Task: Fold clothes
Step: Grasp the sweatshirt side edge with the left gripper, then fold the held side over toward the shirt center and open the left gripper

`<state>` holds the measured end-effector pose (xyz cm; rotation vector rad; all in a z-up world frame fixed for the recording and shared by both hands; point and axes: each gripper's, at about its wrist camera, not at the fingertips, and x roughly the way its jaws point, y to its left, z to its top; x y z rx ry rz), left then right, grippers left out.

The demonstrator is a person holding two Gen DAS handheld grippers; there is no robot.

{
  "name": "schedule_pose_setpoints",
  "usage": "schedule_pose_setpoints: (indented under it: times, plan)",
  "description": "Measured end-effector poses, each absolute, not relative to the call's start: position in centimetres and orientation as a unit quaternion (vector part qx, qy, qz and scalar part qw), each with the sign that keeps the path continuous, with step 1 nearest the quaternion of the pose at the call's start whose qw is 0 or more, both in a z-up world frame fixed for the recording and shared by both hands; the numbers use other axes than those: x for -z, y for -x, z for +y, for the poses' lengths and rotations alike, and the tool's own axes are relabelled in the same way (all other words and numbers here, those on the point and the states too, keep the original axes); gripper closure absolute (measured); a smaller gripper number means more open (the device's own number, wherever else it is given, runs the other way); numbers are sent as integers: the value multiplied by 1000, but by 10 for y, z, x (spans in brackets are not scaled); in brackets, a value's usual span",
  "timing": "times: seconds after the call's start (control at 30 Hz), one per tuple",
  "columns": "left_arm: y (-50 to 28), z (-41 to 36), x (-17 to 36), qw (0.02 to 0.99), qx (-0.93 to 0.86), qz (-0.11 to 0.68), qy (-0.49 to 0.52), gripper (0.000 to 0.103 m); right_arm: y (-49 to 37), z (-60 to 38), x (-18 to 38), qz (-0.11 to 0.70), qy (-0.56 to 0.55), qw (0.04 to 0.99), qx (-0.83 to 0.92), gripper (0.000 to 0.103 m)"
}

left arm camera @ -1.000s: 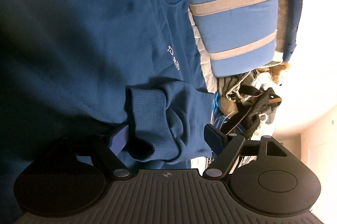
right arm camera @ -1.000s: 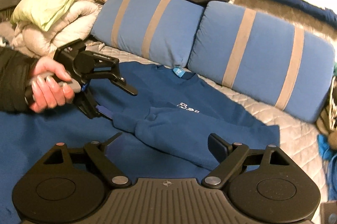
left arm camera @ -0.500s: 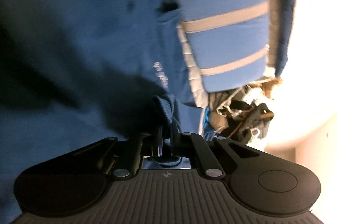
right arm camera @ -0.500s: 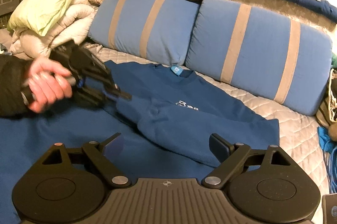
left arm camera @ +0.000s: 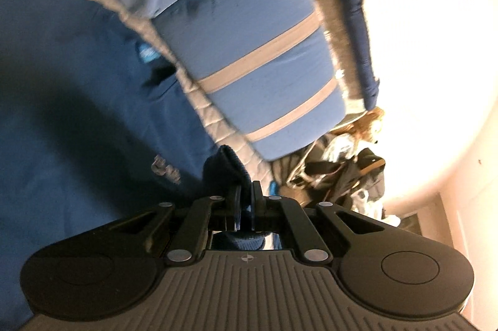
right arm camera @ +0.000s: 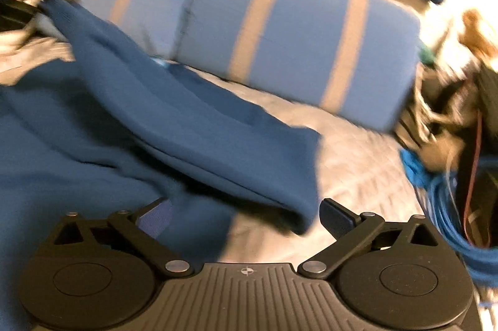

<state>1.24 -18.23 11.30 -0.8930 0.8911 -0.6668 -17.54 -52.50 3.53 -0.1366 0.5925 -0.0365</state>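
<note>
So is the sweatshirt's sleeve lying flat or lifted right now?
Lifted: the left gripper is shut on the sleeve cuff, and the sleeve stretches up off the bed.

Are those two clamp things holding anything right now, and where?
The left gripper pinches the blue sweatshirt's sleeve cuff. The right gripper is open, holding nothing.

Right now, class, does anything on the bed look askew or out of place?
Yes. The dark blue sweatshirt is not lying flat: its sleeve is pulled up diagonally across the body, the ribbed cuff clamped in the left gripper. The open right gripper holds nothing.
</note>
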Motion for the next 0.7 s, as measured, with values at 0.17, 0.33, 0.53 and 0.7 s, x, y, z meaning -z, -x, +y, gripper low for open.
schedule_pose_setpoints:
  times: [0.17, 0.33, 0.53, 0.7]
  plan:
    - [-19, -179, -135, 759, 311, 388, 420, 97, 156, -547, -18, 295, 18, 954, 54, 4]
    - [-24, -168, -155, 761, 314, 359, 439, 97, 138, -551, -10, 292, -2, 954, 74, 11]
    - [-28, -147, -178, 767, 312, 326, 456, 97, 120, -554, -6, 287, -30, 954, 85, 24]
    - [-26, -120, -188, 779, 298, 306, 459, 98, 114, -546, -9, 289, 2, 955, 65, 59]
